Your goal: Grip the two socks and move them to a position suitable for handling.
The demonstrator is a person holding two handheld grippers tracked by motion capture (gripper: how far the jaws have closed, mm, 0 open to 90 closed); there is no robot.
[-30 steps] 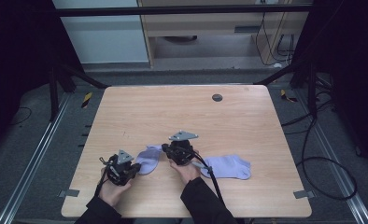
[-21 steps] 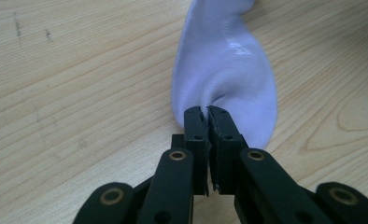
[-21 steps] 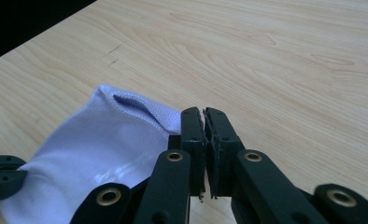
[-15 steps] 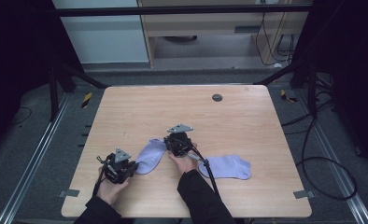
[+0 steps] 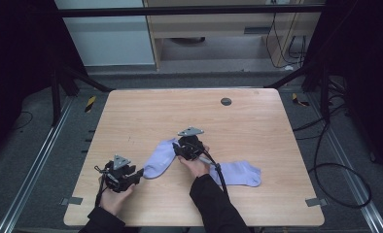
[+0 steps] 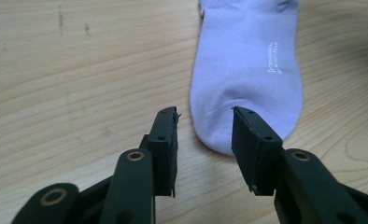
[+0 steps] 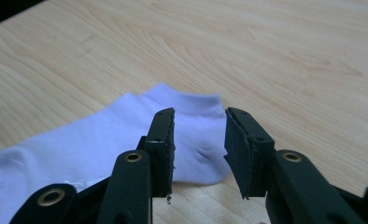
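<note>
Two pale purple socks lie flat on the wooden table (image 5: 257, 121). The left sock (image 5: 159, 158) runs diagonally between my two grippers, and the other sock (image 5: 239, 173) lies to the right of the right forearm. My left gripper (image 5: 139, 174) is open, its jaws either side of the left sock's toe (image 6: 247, 70), low over the table. My right gripper (image 5: 178, 148) is open too and hovers over the opposite end of that sock (image 7: 102, 140). Neither pair of jaws (image 6: 205, 113) (image 7: 198, 114) has closed on fabric.
A small dark round disc (image 5: 225, 101) sits in the tabletop near the far edge. Black frame legs and cables stand around the table, with cabinets behind. The right gripper's cable (image 5: 218, 170) trails across the right sock.
The right gripper has moved a little farther up the table, over the far end of the left sock. That sock now lies stretched out longer. The left gripper has hardly shifted.
</note>
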